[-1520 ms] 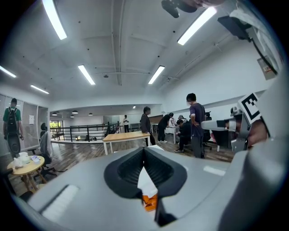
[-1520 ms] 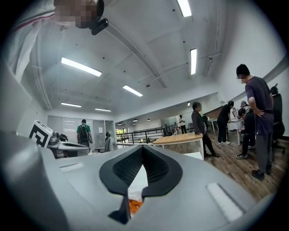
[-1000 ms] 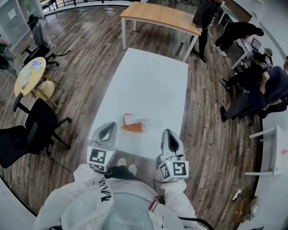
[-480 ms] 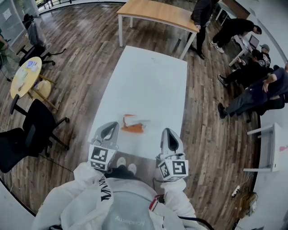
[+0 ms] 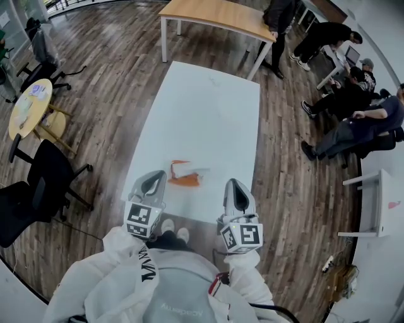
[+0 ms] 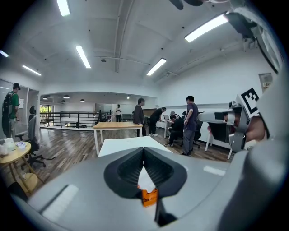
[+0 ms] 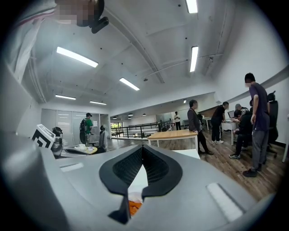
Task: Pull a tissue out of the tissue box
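Note:
An orange tissue pack (image 5: pixel 185 175) with a white tissue sticking out of its top lies on the long white table (image 5: pixel 202 113), near the front edge. My left gripper (image 5: pixel 151 185) hangs just short of that edge, to the left of the pack, jaws shut and empty. My right gripper (image 5: pixel 234 188) is held level with it on the pack's right, also shut and empty. In the left gripper view, the pack (image 6: pixel 149 197) shows through the gap below the closed tips (image 6: pixel 144 151). The right gripper view shows the pack (image 7: pixel 133 206) the same way under its tips (image 7: pixel 142 148).
A wooden table (image 5: pixel 218 16) stands beyond the white one. Several people (image 5: pixel 353 107) sit or stand at the right. Black office chairs (image 5: pixel 44 183) and a round yellow table (image 5: pixel 25 107) are at the left. A small white table (image 5: pixel 382 205) is at the far right.
The head view has tilted slightly, so the room has shifted in the picture. Both grippers and the tissue pack stay where they were.

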`<state>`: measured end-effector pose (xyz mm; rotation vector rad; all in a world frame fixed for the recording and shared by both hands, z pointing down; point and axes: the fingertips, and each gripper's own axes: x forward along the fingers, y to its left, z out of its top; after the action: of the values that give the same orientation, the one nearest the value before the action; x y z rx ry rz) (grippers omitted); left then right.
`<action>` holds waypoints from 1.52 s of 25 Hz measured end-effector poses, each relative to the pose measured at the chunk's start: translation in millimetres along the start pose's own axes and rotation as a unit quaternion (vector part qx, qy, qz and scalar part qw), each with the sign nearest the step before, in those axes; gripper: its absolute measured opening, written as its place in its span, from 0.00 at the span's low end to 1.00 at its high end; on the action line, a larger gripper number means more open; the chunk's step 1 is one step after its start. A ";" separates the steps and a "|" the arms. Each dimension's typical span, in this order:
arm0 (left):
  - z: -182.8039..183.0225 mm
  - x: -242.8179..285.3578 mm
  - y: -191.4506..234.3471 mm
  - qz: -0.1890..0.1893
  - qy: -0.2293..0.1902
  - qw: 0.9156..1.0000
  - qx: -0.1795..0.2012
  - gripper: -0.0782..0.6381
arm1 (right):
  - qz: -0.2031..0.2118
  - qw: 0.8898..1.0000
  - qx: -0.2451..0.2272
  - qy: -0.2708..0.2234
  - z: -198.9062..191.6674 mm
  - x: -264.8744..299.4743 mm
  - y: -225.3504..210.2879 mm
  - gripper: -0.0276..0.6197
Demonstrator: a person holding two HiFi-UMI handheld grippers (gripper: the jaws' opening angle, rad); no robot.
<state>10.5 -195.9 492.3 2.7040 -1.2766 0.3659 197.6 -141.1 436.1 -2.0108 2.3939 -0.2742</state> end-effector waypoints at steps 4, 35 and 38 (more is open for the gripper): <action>-0.2 4.0 0.3 -0.002 -0.002 1.000 0.001 0.11 | -0.003 1.000 -0.002 0.006 -3.3 5.7 -2.6 0.04; -14.9 21.8 -12.5 -0.022 0.028 0.999 -0.022 0.11 | 0.206 0.910 -0.219 0.286 -117.9 88.6 19.9 0.21; -16.9 22.0 -12.3 -0.021 0.031 0.999 -0.024 0.11 | 0.232 0.885 -0.260 0.310 -132.3 94.3 24.6 0.23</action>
<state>30.8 -200.8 514.4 2.6529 -1.1937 0.4054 141.5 -211.9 573.4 -1.5401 3.5937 -0.3281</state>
